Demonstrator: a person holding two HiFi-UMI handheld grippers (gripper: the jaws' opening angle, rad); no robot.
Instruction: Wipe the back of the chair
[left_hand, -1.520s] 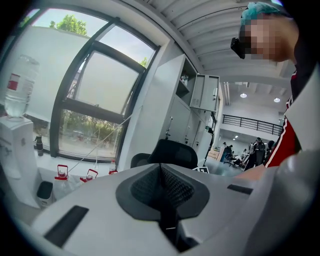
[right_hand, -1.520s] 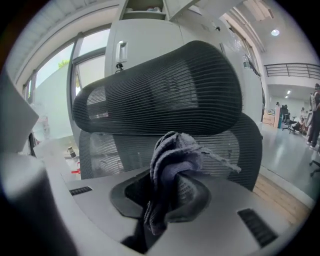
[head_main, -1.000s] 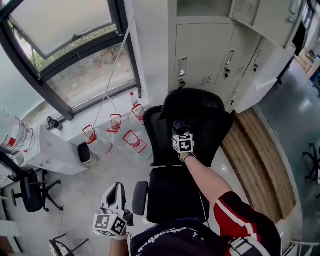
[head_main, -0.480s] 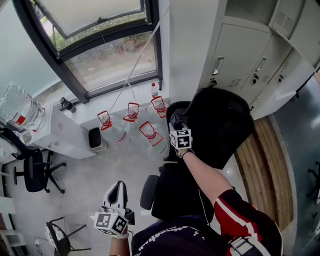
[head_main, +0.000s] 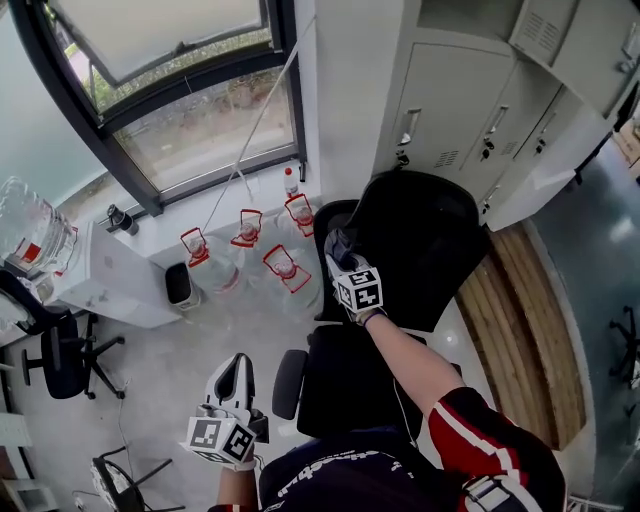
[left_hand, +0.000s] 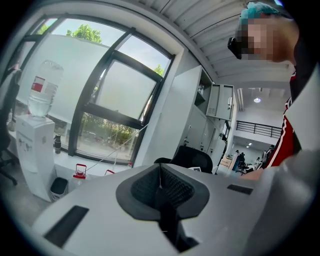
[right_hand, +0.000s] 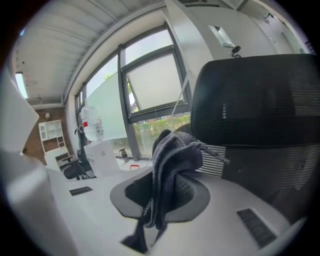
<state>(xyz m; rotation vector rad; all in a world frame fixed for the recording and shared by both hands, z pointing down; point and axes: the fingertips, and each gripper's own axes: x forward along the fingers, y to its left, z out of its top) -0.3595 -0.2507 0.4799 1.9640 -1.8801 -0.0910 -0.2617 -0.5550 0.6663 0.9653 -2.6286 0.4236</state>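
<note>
The black chair (head_main: 425, 245) stands by the lockers (head_main: 450, 90); its back seems stiff, yet it may swivel under pressure. The soft grey cloth (right_hand: 172, 160), pinched in the right gripper (head_main: 338, 250), is at the back's left edge, and the left gripper (head_main: 234, 368) hangs low, jaws together on nothing

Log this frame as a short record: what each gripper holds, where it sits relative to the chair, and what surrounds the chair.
Right gripper: shut on grey cloth, at the window-side edge of the chair backrest; contact cannot be told
Left gripper: shut, empty, held low beside the chair seat
Surroundings: lockers behind the chair; water jugs on the floor below the window
</note>
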